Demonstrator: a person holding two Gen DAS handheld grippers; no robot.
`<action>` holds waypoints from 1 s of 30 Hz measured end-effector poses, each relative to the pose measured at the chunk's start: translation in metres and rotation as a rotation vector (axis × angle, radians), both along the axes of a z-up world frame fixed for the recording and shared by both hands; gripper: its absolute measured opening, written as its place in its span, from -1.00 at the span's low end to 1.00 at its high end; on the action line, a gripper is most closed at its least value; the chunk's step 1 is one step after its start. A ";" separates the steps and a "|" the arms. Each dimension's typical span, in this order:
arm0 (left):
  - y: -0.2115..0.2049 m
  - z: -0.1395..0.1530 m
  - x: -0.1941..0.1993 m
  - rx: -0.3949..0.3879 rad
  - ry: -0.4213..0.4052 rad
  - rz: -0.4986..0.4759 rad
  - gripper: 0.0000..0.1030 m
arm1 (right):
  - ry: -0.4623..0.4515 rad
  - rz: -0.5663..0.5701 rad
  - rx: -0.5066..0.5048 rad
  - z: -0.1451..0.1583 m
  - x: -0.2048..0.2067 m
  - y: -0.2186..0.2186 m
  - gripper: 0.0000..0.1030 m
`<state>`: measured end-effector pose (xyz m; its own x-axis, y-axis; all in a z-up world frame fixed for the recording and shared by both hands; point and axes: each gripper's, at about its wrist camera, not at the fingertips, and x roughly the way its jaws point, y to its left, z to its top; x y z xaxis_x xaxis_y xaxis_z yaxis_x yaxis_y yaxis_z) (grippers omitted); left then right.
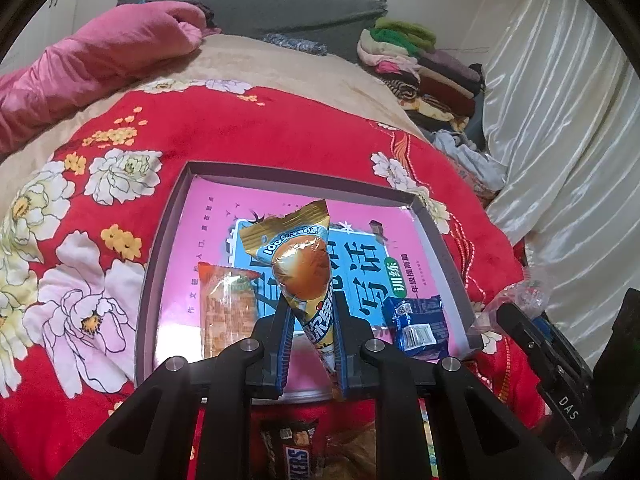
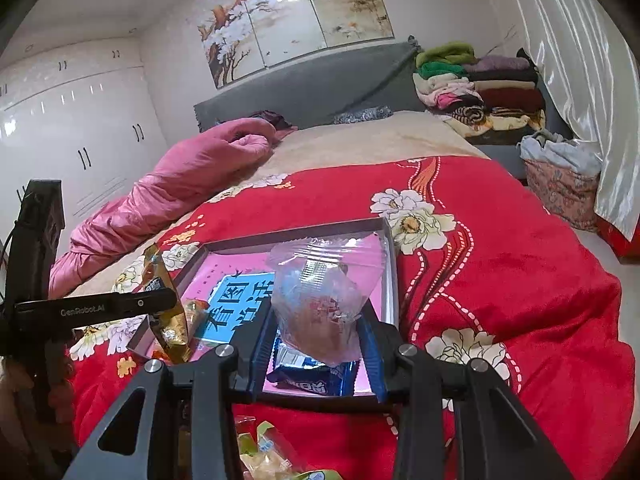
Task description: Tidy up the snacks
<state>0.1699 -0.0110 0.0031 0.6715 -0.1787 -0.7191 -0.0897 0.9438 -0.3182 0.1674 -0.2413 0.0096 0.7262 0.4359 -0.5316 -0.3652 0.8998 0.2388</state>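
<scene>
Right gripper (image 2: 318,354) grips clear snack bag (image 2: 320,300) above box (image 2: 390,276).

We see a bedroom: a bed under a red floral blanket (image 2: 500,248), a grey headboard (image 2: 304,80), white wardrobes (image 2: 72,120) at left, a blossom painting (image 2: 296,20) above, and pale satin curtains (image 2: 580,60) at right.

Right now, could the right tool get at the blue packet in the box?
Probably not yet: the right tool is shut on a clear bag, which hangs just over the blue packet. It must drop the bag first; otherwise the path looks free.
</scene>
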 end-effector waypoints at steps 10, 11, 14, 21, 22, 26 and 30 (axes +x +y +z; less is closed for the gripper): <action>0.002 -0.008 0.007 0.012 0.006 -0.005 -0.64 | 0.032 -0.029 -0.021 -0.008 0.005 -0.001 -0.22; 0.001 -0.009 0.008 0.012 0.007 -0.009 -0.64 | 0.039 -0.030 -0.022 -0.009 0.004 -0.001 -0.22; 0.000 -0.015 0.011 0.024 0.022 -0.009 -0.64 | 0.058 -0.033 -0.028 -0.013 0.006 0.000 -0.22; 0.000 -0.024 0.013 0.028 0.044 -0.007 -0.64 | 0.098 -0.007 -0.038 -0.020 0.009 0.004 -0.22; 0.001 -0.024 0.013 0.027 0.045 -0.009 -0.64 | 0.102 -0.003 -0.040 -0.021 0.009 0.005 -0.22; -0.001 -0.027 0.014 0.030 0.051 -0.012 -0.64 | 0.127 0.011 -0.055 -0.026 0.012 0.009 -0.22; -0.001 -0.030 0.014 0.029 0.056 -0.018 -0.64 | 0.138 0.020 -0.066 -0.029 0.013 0.013 -0.22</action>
